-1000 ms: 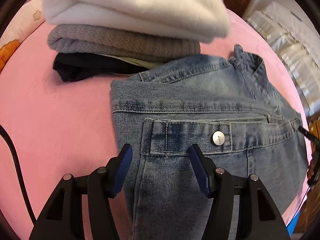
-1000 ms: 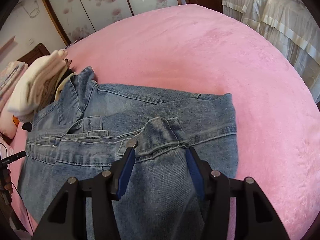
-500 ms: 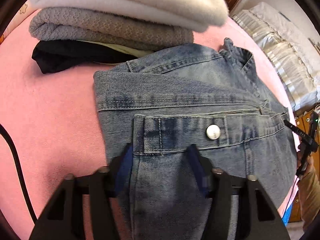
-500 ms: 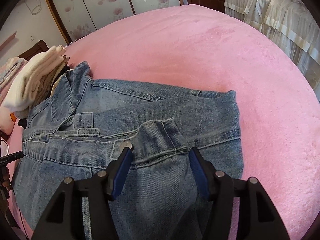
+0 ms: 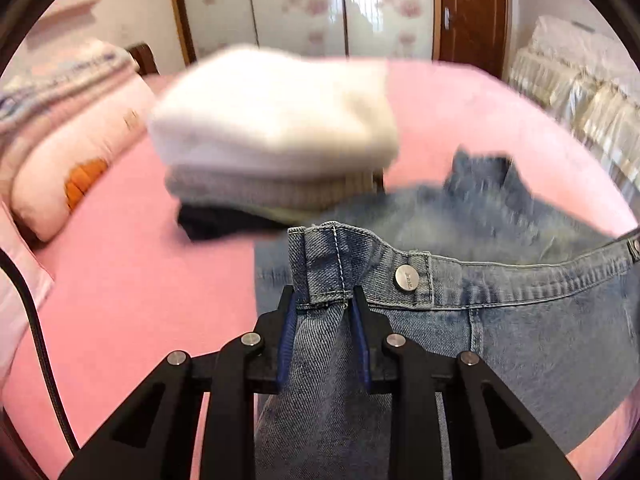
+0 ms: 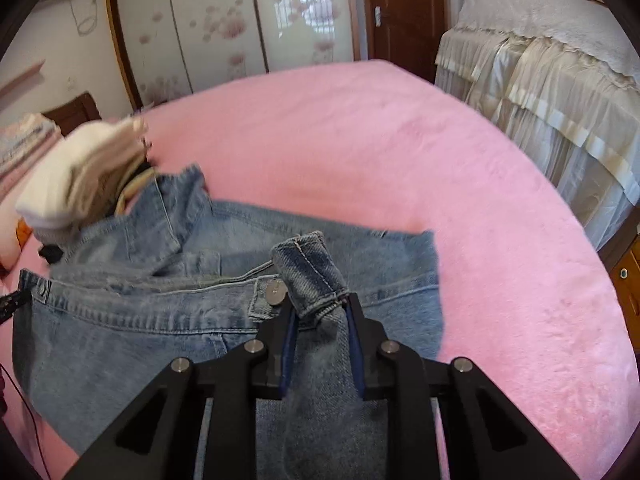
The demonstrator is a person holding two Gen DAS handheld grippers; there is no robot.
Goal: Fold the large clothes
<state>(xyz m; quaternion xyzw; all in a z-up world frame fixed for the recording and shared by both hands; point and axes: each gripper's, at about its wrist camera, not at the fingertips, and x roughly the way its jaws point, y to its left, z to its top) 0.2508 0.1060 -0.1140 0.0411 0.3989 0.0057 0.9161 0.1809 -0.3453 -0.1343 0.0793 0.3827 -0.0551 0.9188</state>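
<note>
Both grippers' jaws have just closed, pinching the denim jacket's [image 5: 520,320] hem. The left gripper [image 5: 325,308] and right gripper [image 6: 320,312] hold it raised above the pink bed [image 6: 400,140]. The fold itself looks unfinished; a folded stack [image 5: 272,132] sits at the far left.

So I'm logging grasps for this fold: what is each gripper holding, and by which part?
Both hold the denim jacket. The left gripper has closed on a bunched buttoned band at its edge; the right gripper has closed on a sleeve cuff.

The jeans [image 5: 520,340] lie spread on the bed [image 6: 400,140]; behind them, toward the bed's left edge, sits a stack of folded clothes [image 5: 272,148], a pillow [image 5: 60,176] farther left.
</note>
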